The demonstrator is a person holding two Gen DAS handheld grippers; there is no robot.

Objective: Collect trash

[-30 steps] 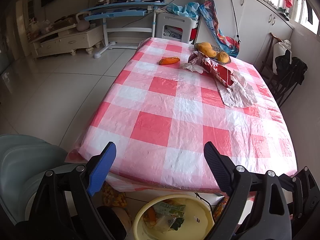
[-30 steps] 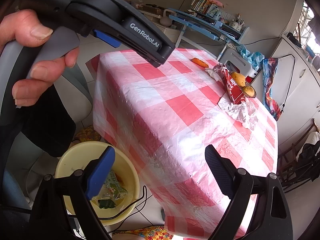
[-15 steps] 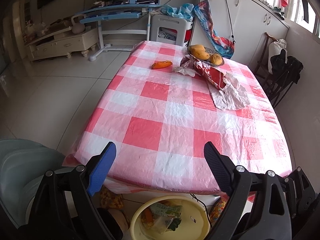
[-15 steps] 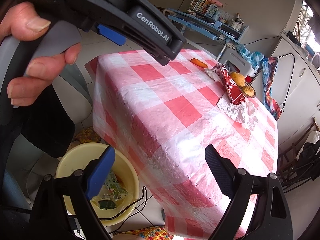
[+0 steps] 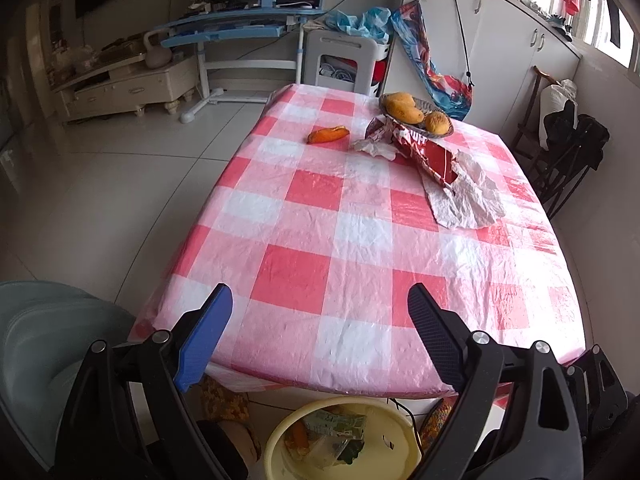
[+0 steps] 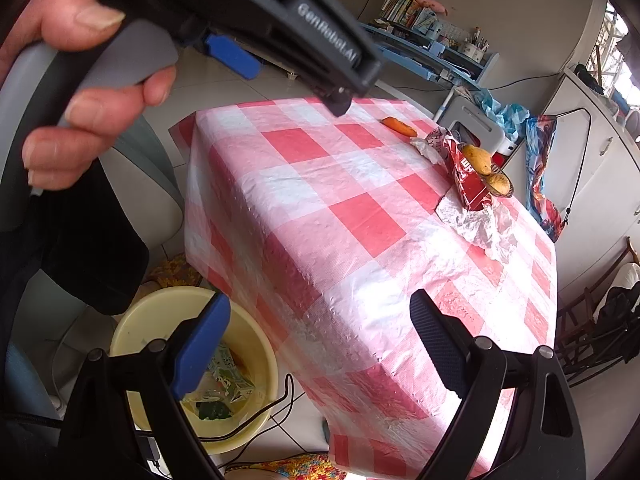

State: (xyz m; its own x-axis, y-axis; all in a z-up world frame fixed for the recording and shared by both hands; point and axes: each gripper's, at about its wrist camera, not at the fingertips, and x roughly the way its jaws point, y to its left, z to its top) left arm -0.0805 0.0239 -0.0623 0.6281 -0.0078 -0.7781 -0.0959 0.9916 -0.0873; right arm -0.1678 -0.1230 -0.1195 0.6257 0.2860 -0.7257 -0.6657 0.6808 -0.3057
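Observation:
On the red-and-white checked table (image 5: 360,240) lie a red snack wrapper (image 5: 424,152), crumpled white paper (image 5: 464,200), a white tissue (image 5: 376,147) and an orange peel-like piece (image 5: 328,134), all at the far end. A yellow bin (image 5: 396,440) (image 6: 160,316) with wrappers inside stands on the floor below the table's near edge. My left gripper (image 5: 320,324) hovers open and empty over the near edge. My right gripper (image 6: 320,328) is open and empty above the table's corner and the bin. In the right wrist view a hand (image 6: 88,92) holds the left gripper's body at the top left.
A basket of yellow fruit (image 5: 416,114) sits behind the wrapper. A pale chair (image 5: 44,344) stands at the left of the table, dark chairs (image 5: 568,152) at the right. A cable (image 6: 276,404) hangs by the bin. A desk (image 5: 240,28) and cabinets (image 5: 500,52) line the far wall.
The left gripper has shifted slightly forward over the table, so the far objects sit a little lower in its view; in the right wrist view its body looms larger. Both stay open.

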